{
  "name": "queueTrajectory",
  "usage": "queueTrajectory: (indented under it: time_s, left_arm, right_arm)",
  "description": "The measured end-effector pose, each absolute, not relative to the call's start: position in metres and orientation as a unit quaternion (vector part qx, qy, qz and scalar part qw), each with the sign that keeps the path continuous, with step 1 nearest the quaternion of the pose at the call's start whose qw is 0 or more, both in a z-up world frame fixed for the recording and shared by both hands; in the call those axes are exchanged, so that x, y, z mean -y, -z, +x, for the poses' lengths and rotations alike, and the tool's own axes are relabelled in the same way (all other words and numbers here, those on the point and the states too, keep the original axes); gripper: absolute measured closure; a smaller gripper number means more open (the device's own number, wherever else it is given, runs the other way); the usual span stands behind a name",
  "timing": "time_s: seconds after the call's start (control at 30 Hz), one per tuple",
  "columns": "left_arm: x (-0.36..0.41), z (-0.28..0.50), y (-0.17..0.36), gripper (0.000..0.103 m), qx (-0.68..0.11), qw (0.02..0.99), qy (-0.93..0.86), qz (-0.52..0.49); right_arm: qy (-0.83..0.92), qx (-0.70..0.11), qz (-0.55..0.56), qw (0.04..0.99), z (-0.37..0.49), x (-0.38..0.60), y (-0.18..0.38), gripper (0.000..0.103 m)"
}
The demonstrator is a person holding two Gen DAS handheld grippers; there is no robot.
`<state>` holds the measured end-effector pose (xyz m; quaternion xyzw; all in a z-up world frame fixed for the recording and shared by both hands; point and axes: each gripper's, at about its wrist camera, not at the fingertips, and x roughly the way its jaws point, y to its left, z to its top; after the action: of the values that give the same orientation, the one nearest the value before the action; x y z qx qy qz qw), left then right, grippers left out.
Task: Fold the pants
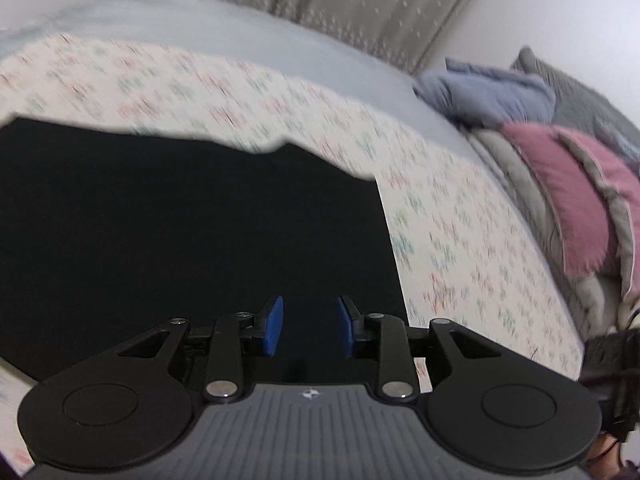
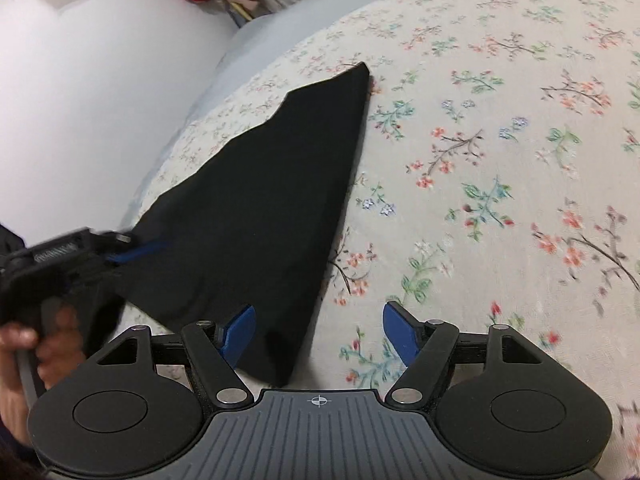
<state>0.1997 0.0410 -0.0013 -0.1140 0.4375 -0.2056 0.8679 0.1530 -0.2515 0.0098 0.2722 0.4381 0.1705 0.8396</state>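
Observation:
Black pants (image 2: 272, 200) lie flat on the floral bed sheet (image 2: 500, 160), folded into a long narrow shape running away from me. They also fill the left wrist view (image 1: 192, 232). My left gripper (image 1: 309, 330) hovers over the near part of the pants with its blue pads apart and nothing between them; it also shows in the right wrist view (image 2: 136, 254) at the pants' left edge. My right gripper (image 2: 320, 338) is wide open over the pants' near right corner, empty.
A pile of blue, pink and grey cushions (image 1: 560, 168) lies at the right end of the bed. A grey patterned headboard (image 1: 360, 4) stands behind. A white wall (image 2: 88, 92) runs along the bed's left side.

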Motion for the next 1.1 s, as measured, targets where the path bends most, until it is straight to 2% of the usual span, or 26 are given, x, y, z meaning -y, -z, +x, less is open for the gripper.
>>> queueTrajectory:
  time_s: [0.13, 0.27, 0.43, 0.5, 0.6, 1.1]
  left_arm:
    - [-0.019, 0.192, 0.035, 0.073, -0.447, 0.87, 0.193, -0.076]
    - [-0.026, 0.191, 0.044, 0.073, -0.436, 0.876, 0.192, -0.073]
    - [-0.022, 0.183, 0.044, 0.073, -0.426, 0.883, 0.187, -0.06]
    - [-0.025, 0.184, 0.044, 0.073, -0.428, 0.882, 0.18, -0.08]
    - [-0.028, 0.186, 0.044, 0.073, -0.434, 0.877, 0.179, -0.101]
    - [-0.032, 0.186, 0.044, 0.073, -0.436, 0.873, 0.182, -0.119]
  right_arm:
    - [-0.171, -0.417, 0.278, 0.848, 0.158, 0.244, -0.004, 0.032]
    - [-0.165, -0.395, 0.299, 0.853, 0.155, 0.245, 0.007, 0.037]
    - [-0.174, -0.387, 0.337, 0.84, 0.155, 0.248, 0.012, 0.054]
    - [-0.166, -0.383, 0.352, 0.838, 0.154, 0.251, 0.016, 0.062]
    - [-0.171, -0.376, 0.394, 0.821, 0.155, 0.253, 0.025, 0.07]
    - [-0.19, -0.362, 0.435, 0.802, 0.148, 0.247, 0.033, 0.07]
